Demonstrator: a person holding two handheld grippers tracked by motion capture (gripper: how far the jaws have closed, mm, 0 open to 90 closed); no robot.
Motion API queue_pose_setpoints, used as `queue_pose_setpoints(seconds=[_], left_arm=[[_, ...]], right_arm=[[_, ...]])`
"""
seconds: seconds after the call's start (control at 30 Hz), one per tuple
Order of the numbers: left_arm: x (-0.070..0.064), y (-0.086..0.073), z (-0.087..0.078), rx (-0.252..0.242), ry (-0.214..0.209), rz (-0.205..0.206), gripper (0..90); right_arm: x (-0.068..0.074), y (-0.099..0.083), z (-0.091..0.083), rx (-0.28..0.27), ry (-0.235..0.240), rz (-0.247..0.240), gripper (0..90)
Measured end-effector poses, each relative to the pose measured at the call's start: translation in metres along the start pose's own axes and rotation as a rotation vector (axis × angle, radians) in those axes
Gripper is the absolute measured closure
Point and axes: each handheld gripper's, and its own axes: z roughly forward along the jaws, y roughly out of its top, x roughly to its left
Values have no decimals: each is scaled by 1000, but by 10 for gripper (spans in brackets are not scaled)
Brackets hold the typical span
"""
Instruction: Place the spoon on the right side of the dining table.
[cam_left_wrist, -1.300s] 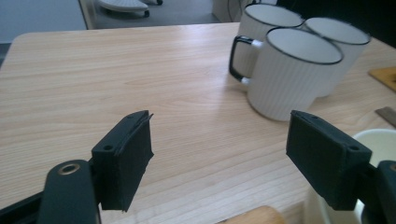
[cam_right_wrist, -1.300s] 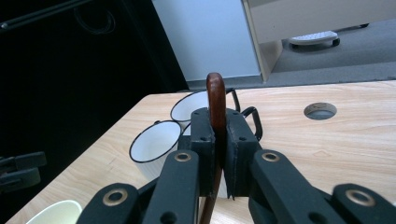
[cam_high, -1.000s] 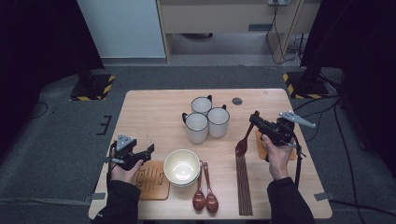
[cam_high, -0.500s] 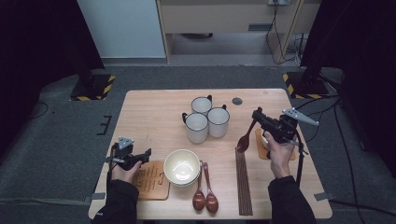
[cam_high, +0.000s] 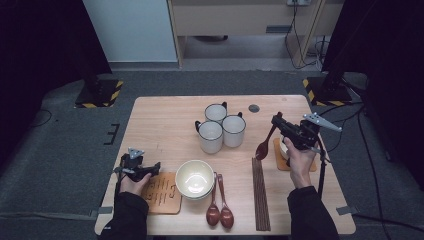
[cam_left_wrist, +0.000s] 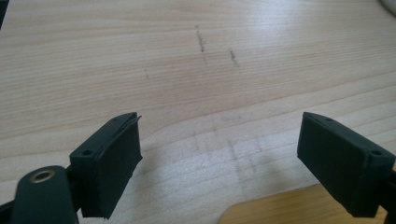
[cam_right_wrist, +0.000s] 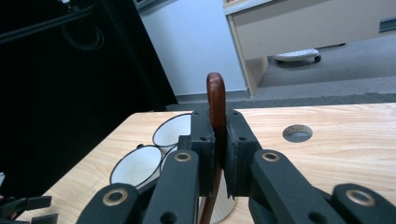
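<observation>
My right gripper (cam_high: 276, 120) hovers over the right side of the table, shut on the handle of a dark brown wooden spoon (cam_high: 261, 149). The spoon's bowl hangs down and to the left above the table. In the right gripper view the spoon handle (cam_right_wrist: 215, 93) stands up between the closed jaws. Near the front left corner my left gripper (cam_high: 145, 168) is held low, open and with nothing in it. In the left gripper view its jaws (cam_left_wrist: 219, 158) stand wide apart over bare wood (cam_left_wrist: 187, 70), with a coaster corner (cam_left_wrist: 289, 210) below.
Three white mugs (cam_high: 220, 127) cluster at the table's middle back. A cream bowl (cam_high: 194, 177) sits at the front, beside a wooden coaster (cam_high: 162, 192), two brown spoons (cam_high: 220, 210) and dark chopsticks (cam_high: 259, 192). Under my right hand lies another coaster (cam_high: 279, 152). A cable hole (cam_high: 254, 108) is near the back.
The right gripper has lifted the spoon slightly up and to the right. The left gripper has drifted a little toward the table's front edge.
</observation>
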Motion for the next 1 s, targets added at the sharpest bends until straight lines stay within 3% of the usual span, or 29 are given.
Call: queue_pose_setpoints(seconds=[0.2,0.53,0.77,1.0], left_arm=[[3,-3,6,24,13,1,116],[4,-5,9,17,28,16,70],[5,-5,11,23,43,3,4],[5,-5,11,25,46,1,0]], right_arm=[[-1,4,0,-12,-10,-7,839],[-8,8,1,-27,-23,6,839],[-9,14,1,-42,-29,7,839],[-12,15,1,-45,-43,12,839]])
